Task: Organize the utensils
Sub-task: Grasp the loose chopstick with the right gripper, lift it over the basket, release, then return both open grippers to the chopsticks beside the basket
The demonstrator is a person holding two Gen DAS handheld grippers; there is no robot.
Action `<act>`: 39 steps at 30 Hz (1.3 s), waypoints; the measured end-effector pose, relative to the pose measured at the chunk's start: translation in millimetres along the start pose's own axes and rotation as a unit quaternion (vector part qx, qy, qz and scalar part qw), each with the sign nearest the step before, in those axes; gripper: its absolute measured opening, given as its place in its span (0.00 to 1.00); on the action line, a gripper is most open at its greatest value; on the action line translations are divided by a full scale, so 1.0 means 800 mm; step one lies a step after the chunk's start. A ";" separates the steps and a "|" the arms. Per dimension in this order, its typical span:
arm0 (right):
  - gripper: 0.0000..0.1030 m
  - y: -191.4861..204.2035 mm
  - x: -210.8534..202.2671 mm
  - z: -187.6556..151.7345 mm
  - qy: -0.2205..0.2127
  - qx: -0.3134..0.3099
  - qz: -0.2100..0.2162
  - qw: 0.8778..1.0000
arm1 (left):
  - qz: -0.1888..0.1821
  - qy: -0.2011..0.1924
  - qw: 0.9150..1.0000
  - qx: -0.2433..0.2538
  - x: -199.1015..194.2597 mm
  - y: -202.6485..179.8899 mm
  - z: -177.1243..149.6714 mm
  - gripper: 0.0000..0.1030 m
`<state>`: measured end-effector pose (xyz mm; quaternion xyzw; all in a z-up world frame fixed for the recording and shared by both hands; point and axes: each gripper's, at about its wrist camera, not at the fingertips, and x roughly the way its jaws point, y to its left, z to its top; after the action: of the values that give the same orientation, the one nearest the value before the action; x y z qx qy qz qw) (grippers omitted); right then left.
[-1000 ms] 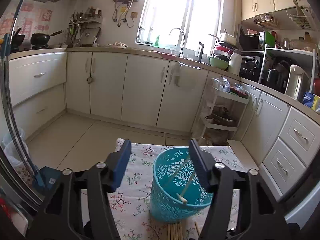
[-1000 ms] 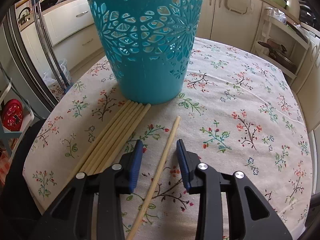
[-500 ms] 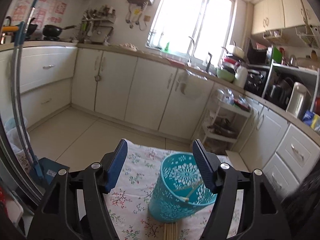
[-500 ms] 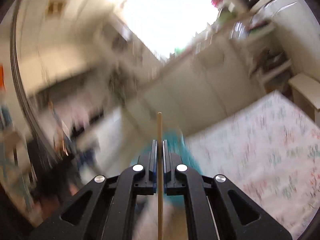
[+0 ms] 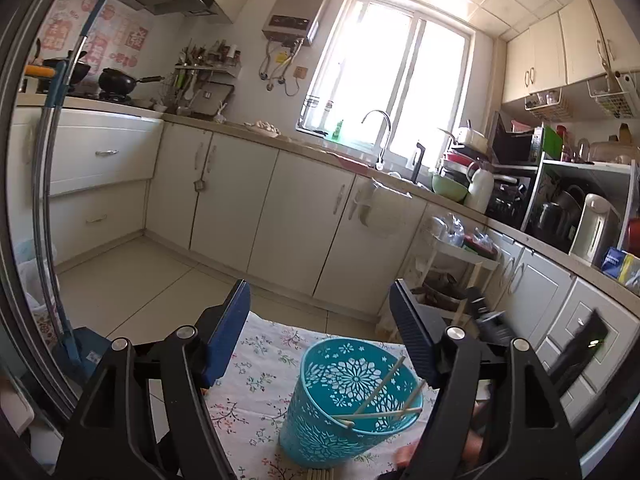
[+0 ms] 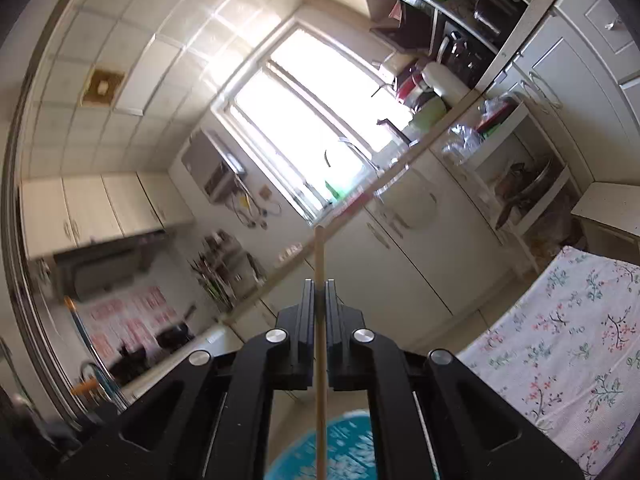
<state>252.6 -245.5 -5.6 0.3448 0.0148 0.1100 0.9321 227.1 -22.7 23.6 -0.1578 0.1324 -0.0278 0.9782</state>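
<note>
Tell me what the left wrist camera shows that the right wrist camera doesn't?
Only the left wrist view shows the open left gripper with nothing between its jaws, which have just been opening, and two chopsticks leaning inside the basket. Only the right wrist view shows the right gripper shut on a single chopstick pointing forward. Both show the teal basket on the floral tablecloth, plus the kitchen window.

basket point(image 5: 352, 404) mouth open above, two chopsticks point(image 5: 384, 410) crossing it, bare tablecloth point(image 5: 260, 364) left
</note>
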 end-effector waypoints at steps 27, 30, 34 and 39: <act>0.19 0.024 -0.059 -0.079 0.152 -0.200 -0.003 0.968 | 0.016 0.045 0.999 0.002 0.011 0.024 -0.029 0.66; 0.30 0.035 -0.074 -0.074 0.149 -0.225 -0.008 0.963 | 0.021 0.050 0.999 0.004 0.011 0.028 -0.032 0.66; 0.41 0.036 -0.101 -0.078 0.182 -0.246 -0.031 0.952 | 0.032 0.062 0.998 0.013 0.010 0.036 -0.045 0.67; 0.30 -0.001 -0.092 -0.132 0.318 -0.240 -0.086 0.913 | 0.043 0.103 0.993 0.028 0.015 0.046 -0.077 0.68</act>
<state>170.0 -194.5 -89.9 0.0544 0.3136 0.1334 0.9386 222.9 -8.0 -47.7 -0.1210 0.2386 -0.0052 0.9635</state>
